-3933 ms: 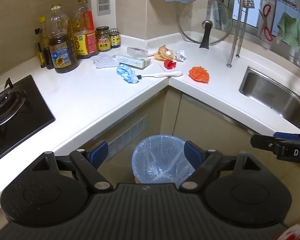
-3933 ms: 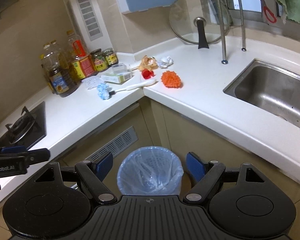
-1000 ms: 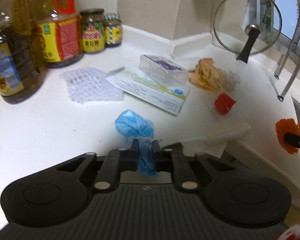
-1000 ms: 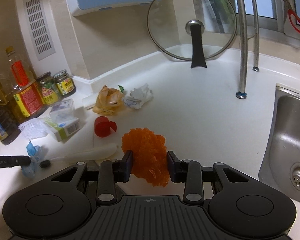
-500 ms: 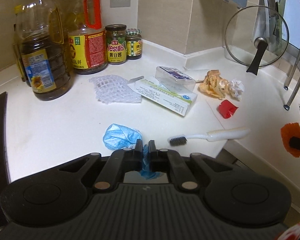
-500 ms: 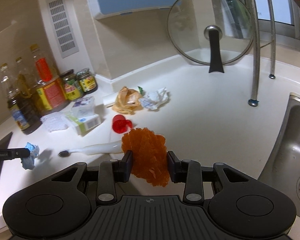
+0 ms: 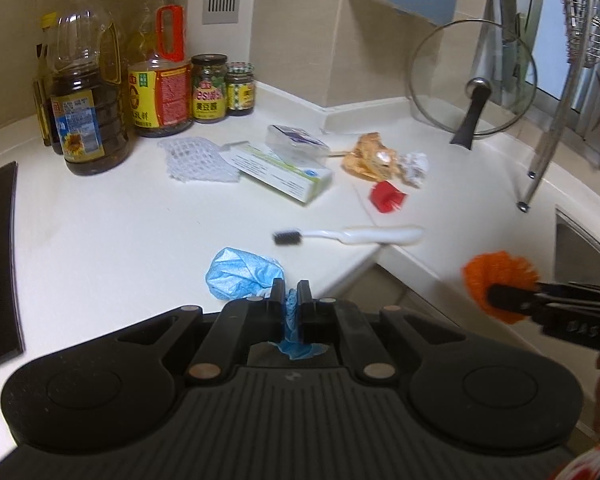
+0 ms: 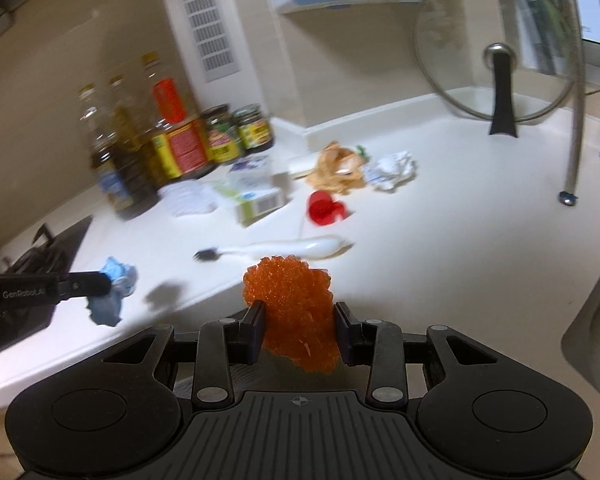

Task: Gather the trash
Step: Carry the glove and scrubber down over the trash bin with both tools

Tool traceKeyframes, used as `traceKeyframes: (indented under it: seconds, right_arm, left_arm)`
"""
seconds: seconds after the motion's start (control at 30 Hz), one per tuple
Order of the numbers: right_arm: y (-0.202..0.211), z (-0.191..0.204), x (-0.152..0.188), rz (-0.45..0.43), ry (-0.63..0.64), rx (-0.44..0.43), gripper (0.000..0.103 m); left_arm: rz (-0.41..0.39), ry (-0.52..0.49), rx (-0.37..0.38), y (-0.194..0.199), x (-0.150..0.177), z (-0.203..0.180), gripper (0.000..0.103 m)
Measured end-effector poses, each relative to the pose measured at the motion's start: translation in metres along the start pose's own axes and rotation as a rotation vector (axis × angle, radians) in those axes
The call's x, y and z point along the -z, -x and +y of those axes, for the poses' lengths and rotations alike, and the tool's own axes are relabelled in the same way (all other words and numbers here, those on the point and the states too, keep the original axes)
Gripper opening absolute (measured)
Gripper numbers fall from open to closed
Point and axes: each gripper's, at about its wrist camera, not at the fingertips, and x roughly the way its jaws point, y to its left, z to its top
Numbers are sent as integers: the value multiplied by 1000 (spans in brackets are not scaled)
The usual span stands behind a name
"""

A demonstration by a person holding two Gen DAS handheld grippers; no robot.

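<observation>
Left wrist view: white corner countertop [image 7: 100, 220], beige tiled walls, black hob at left edge. Oil bottles [image 7: 88, 92] part full; sauce jars [image 7: 210, 88] beside them. Left gripper [image 7: 289, 300] clenched on blue wad [image 7: 240, 274], raised over counter edge.

Right wrist view: steel sink rim [image 8: 592, 312] at right. Right gripper [image 8: 300, 328] grasping orange mesh ball [image 8: 290, 296] above counter.

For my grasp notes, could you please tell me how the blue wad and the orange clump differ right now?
The blue wad is thin crumpled sheet, pinched by one end in the left hand-held gripper, whose jaws are nearly together. The orange clump is bulky and nubbly and keeps the right hand-held gripper spread wider. Both are gripped.
</observation>
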Motion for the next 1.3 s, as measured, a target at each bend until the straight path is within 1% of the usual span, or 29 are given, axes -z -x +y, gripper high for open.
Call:
traceKeyframes:
  seconds: [0.2, 0.3, 0.4, 0.67, 0.77, 0.87, 0.93, 1.1, 1.3]
  right_arm:
    - [3, 5, 20, 57, 37, -48, 37]
    - [3, 6, 34, 94, 52, -68, 37]
    - [1, 7, 49, 129, 61, -86, 37]
    - [-12, 5, 82, 211, 84, -99, 37]
    - [-22, 2, 95, 243, 90, -90, 37]
    - [-33, -3, 108, 274, 93, -80, 37]
    - [-41, -6, 117, 292, 92, -71, 37]
    - [-62, -13, 135, 339, 93, -60, 37]
    - [-87, -21, 150, 382, 85, -39, 37]
  left_arm:
    - [24, 19, 10, 15, 26, -18, 4]
    - [49, 32, 13, 18, 42, -25, 4]
    - [77, 42, 10, 18, 57, -31, 4]
    - [159, 62, 18, 5, 97, -40, 4]
    - [182, 63, 29, -4, 110, -41, 4]
    - [190, 64, 40, -17, 124, -41, 4]
    - [218, 68, 50, -29, 134, -40, 4]
    - [234, 51, 70, -57, 154, -40, 4]
    - [280, 47, 88, -98, 178, -38, 5]
